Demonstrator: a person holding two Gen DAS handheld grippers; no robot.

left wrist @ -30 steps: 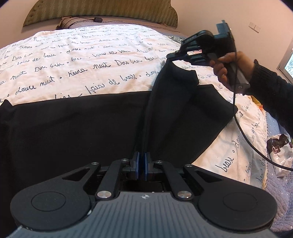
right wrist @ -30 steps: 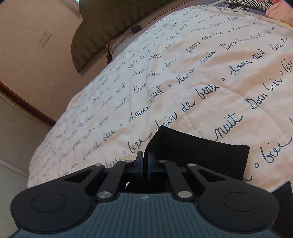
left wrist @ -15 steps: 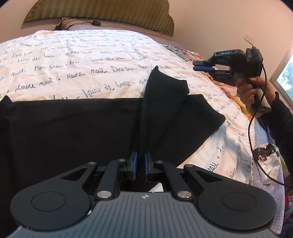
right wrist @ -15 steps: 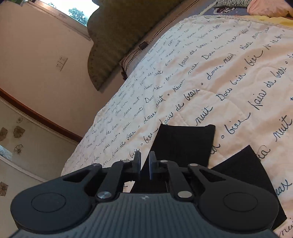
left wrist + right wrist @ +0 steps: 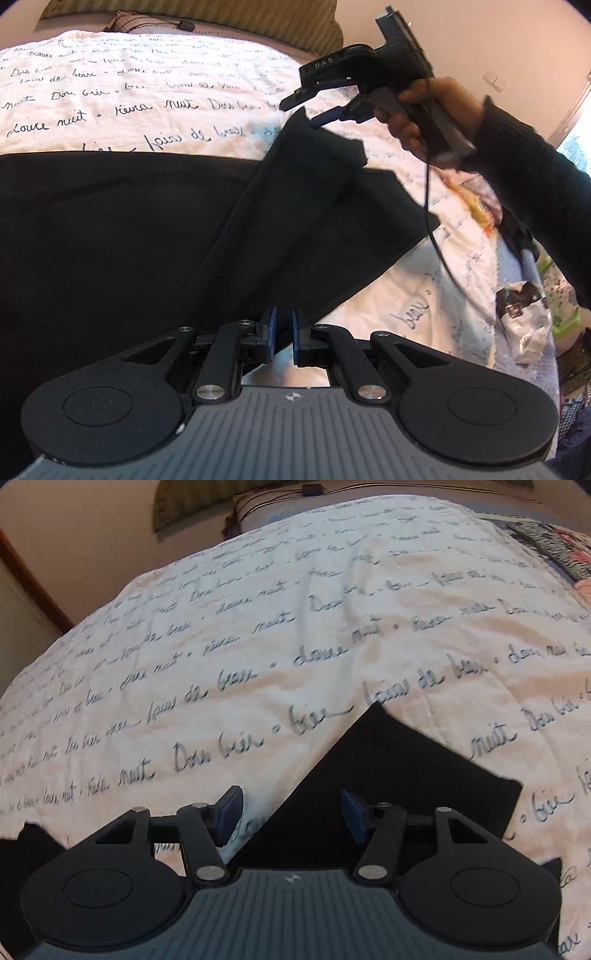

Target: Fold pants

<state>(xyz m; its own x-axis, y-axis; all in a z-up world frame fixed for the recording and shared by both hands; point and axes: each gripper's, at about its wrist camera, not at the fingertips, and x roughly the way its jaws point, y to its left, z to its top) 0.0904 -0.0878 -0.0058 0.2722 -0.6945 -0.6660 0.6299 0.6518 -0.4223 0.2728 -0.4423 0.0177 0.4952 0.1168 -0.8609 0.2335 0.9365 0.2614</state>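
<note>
Two grippers work the black pants [image 5: 155,229]: left gripper [image 5: 282,334] has its fingers nearly together on the near edge, right gripper [image 5: 309,112] gapes beside a raised cuff corner. One leg is folded across; further folds remain. Pants lie on the script-printed bed [image 5: 258,635], headboard [image 5: 192,13] beyond.

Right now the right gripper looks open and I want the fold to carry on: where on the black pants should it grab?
Take the raised pointed corner of the black pants, sliding the open right gripper in from the right. That tip stands up off the quilt, so one finger could probably pass under it.
</note>
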